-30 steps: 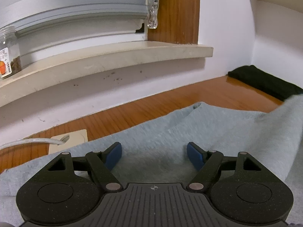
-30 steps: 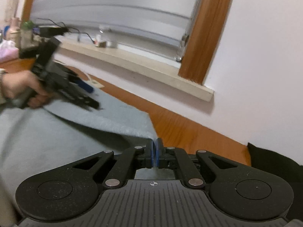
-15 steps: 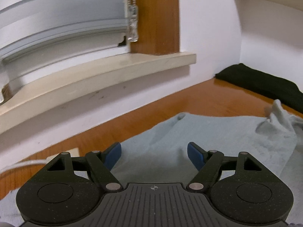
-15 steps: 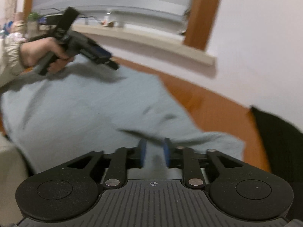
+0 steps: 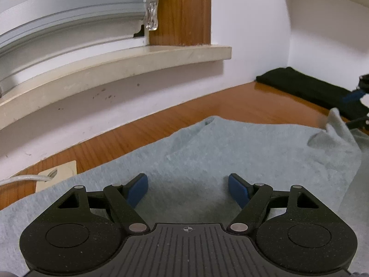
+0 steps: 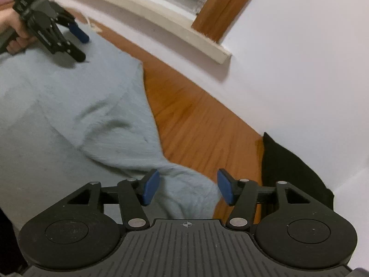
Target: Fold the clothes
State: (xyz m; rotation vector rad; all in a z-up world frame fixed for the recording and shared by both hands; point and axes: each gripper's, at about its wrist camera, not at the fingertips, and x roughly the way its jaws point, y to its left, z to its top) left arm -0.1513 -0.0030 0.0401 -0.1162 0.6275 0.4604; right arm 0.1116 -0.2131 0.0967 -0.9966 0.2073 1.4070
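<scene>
A light blue-grey garment (image 5: pixel 230 152) lies spread on the wooden table (image 5: pixel 242 106). My left gripper (image 5: pixel 188 187) hovers over its near part, open, with only cloth beneath the blue pads. In the right wrist view a hand (image 6: pixel 16 34) holds the left gripper (image 6: pixel 81 47) at the top left, above the garment (image 6: pixel 57 106). My right gripper (image 6: pixel 189 187) is over the garment's rumpled right corner (image 6: pixel 191 189). Its jaws are opening, and the cloth lies loose between the pads, which do not press it. The right gripper (image 5: pixel 356 108) also shows at the right edge of the left wrist view.
A folded black cloth (image 5: pixel 306 87) lies by the wall at the right, also visible as black cloth (image 6: pixel 293 168). A window sill (image 5: pixel 115 64) runs along the back, with a blind cord pull (image 5: pixel 151 16) hanging above it. A white cable and socket plate (image 5: pixel 57 173) sit at the garment's left edge.
My right gripper went from shut to open and let the garment's corner drop to the table, tipping downward and moving right. The left gripper stayed open over the cloth.
</scene>
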